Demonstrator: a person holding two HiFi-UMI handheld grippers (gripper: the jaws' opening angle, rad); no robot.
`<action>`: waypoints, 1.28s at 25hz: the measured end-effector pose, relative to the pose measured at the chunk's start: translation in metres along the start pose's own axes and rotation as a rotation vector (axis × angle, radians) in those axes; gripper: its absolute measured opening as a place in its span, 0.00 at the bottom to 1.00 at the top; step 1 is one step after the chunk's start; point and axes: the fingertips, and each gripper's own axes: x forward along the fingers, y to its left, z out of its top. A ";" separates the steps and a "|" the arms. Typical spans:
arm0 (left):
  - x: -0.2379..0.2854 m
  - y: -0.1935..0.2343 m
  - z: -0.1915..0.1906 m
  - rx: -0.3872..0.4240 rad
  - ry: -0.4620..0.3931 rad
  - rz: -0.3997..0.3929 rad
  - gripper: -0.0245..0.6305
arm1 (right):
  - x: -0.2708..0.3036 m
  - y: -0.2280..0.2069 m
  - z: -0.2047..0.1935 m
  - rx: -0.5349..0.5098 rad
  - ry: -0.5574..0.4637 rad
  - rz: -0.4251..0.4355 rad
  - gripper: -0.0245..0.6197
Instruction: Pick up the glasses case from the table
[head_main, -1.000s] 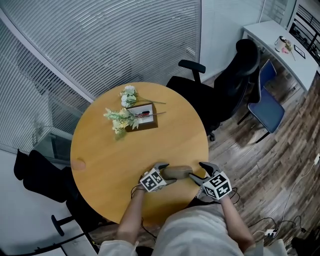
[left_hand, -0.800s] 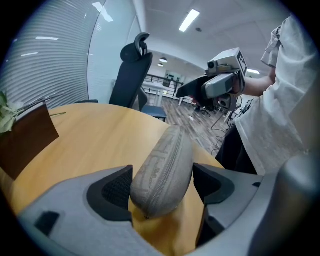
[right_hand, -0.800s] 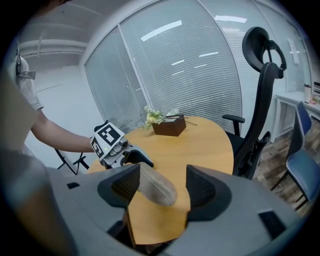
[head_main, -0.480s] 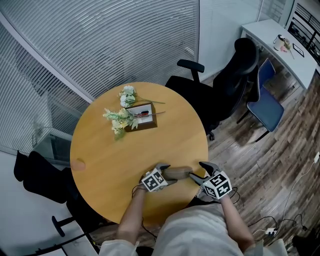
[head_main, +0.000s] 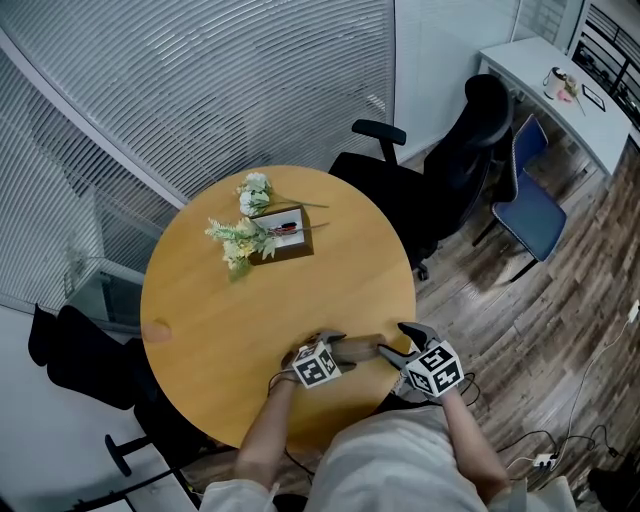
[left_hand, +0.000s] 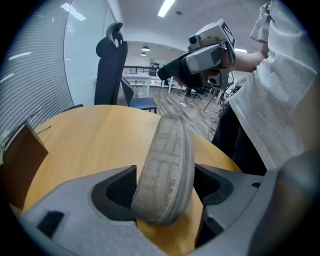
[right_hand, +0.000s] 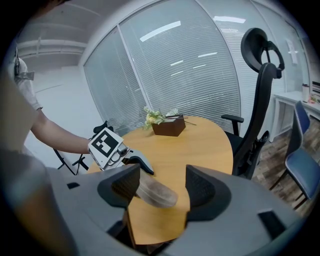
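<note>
The grey-brown fabric glasses case (head_main: 361, 346) sits at the near edge of the round wooden table (head_main: 230, 310). My left gripper (head_main: 337, 345) holds its left end. In the left gripper view the case (left_hand: 167, 170) stands on its edge between both pads, its near end just above the tabletop, and the left gripper (left_hand: 165, 189) is shut on it. My right gripper (head_main: 397, 341) is at the case's right end with jaws wide open. In the right gripper view the case's end (right_hand: 152, 192) lies near the left jaw of that gripper (right_hand: 162, 185), untouched on the right side.
A brown box (head_main: 283, 222) with artificial flowers (head_main: 238, 238) stands at the table's far side. A black office chair (head_main: 450, 170) and a blue chair (head_main: 535, 215) stand to the right, another black chair (head_main: 80, 355) at the left. A white desk (head_main: 560, 90) is far right.
My left gripper has shifted slightly right and rolled, its marker cube turning, with the case in its jaws. The right gripper has barely moved.
</note>
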 end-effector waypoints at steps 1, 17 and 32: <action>0.000 0.000 0.000 0.004 0.002 0.004 0.57 | 0.000 0.000 0.000 0.000 0.001 0.000 0.46; -0.011 0.014 0.016 -0.419 -0.281 0.084 0.51 | -0.003 -0.001 -0.001 0.038 -0.007 -0.003 0.47; -0.031 0.030 0.029 -0.690 -0.441 0.292 0.48 | -0.013 -0.004 -0.002 0.099 -0.055 -0.011 0.46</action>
